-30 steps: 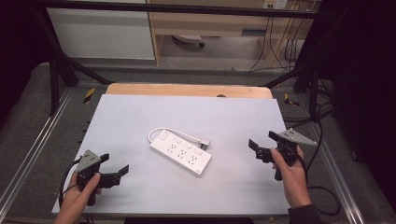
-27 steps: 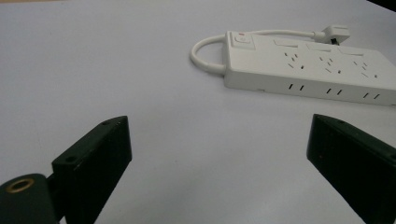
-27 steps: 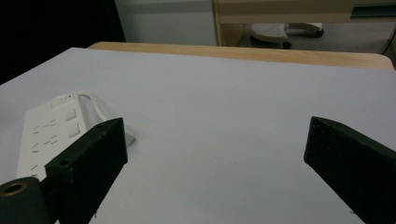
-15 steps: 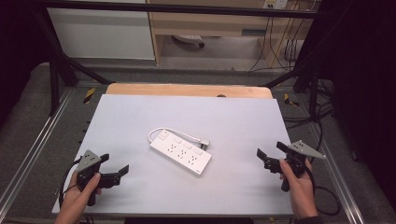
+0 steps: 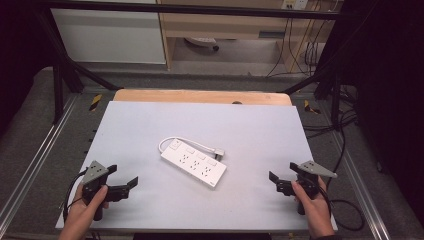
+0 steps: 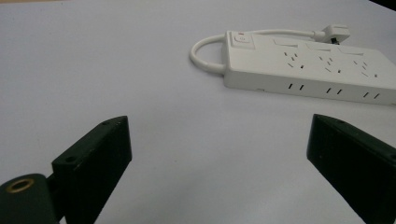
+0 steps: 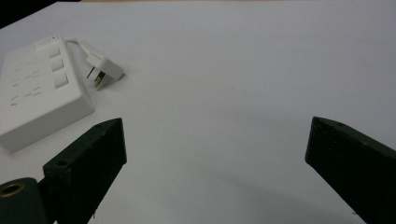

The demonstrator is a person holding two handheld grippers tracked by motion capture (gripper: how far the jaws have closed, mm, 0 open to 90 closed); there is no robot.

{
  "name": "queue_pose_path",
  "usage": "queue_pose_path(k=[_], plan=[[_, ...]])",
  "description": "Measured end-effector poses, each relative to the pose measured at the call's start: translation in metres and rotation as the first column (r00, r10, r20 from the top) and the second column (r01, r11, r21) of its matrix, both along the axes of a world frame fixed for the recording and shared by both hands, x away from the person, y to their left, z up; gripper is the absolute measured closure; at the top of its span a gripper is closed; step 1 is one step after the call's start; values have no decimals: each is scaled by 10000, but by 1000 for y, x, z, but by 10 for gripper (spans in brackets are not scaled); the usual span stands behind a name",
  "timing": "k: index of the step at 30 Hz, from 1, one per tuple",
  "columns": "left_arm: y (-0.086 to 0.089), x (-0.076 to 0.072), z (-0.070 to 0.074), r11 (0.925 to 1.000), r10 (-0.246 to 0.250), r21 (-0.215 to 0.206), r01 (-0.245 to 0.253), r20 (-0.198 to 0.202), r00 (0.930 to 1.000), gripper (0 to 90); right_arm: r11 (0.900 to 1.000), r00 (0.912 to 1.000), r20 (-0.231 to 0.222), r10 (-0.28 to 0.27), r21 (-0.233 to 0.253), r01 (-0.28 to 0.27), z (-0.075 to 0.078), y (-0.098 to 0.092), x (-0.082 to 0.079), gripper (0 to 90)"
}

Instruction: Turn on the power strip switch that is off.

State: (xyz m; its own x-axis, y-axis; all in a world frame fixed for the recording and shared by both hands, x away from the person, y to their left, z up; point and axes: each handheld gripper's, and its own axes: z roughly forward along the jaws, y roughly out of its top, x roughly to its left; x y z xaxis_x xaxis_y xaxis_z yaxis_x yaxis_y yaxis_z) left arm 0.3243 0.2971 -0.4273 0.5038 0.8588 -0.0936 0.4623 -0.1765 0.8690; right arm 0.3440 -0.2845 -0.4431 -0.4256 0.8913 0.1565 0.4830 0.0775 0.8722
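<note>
Tools sit nearest, at the front corners of the surface (image 5: 150,125): left tool (image 5: 121,186) and right tool (image 5: 281,181) both spread wide, gripping and touching nothing, probably poised to approach. Farther in, mid-surface, the white power strip (image 5: 194,163) lies flat between them, its cord looped so the plug (image 5: 218,152) rests beside it.
</note>
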Motion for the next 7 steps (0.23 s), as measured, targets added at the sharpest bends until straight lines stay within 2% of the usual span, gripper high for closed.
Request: queue_pose_path(k=[1,2,6,7], plan=[[0,0,0,10000,-6,10,6,-14,10000,66,9999,9997,-227,126,23,-126,-4,6,2,52],[0,0,0,10000,-3,23,3,-22,10000,66,9999,9997,-227,126,23,-126,-4,6,2,52],[-1,0,0,10000,4,-35,-4,2,10000,66,9966,9955,-877,358,-705,-421,-14,22,12,51],[-1,0,0,10000,-3,-9,3,0,10000,66,9953,9951,-910,376,-859,-455,-15,25,14,51]])
